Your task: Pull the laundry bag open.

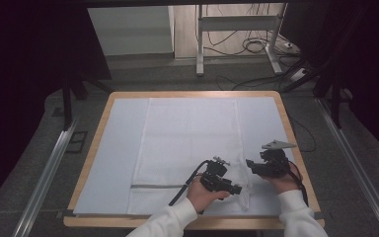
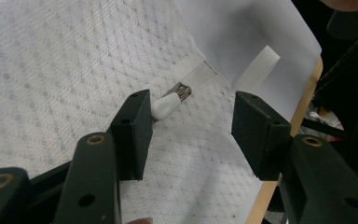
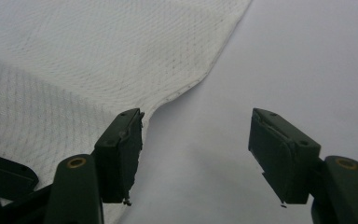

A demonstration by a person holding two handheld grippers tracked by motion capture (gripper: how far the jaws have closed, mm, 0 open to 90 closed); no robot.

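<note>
A white textured cloth [image 1: 187, 138] lies flat along the middle of the table, with a zipper line [image 1: 155, 186] near its front end. My left gripper [image 1: 237, 189] hovers open over the cloth's front right corner. In the left gripper view, a white zipper pull [image 2: 168, 103] with a metal slider lies on the cloth [image 2: 51, 70] just beside the left jaw of that gripper [image 2: 191, 126], not clamped. My right gripper [image 1: 249, 166] is open just right of the cloth. In its own view this gripper [image 3: 196, 144] straddles the cloth's edge [image 3: 182, 88], with nothing held.
A pale sheet [image 1: 118, 148] covers the wooden table [image 1: 296, 163]. A white ribbed strip [image 2: 258, 70] lies on the sheet near the cloth's corner. Metal rails [image 1: 44, 177] run along the floor on both sides. Desk legs and cables [image 1: 249, 47] stand behind.
</note>
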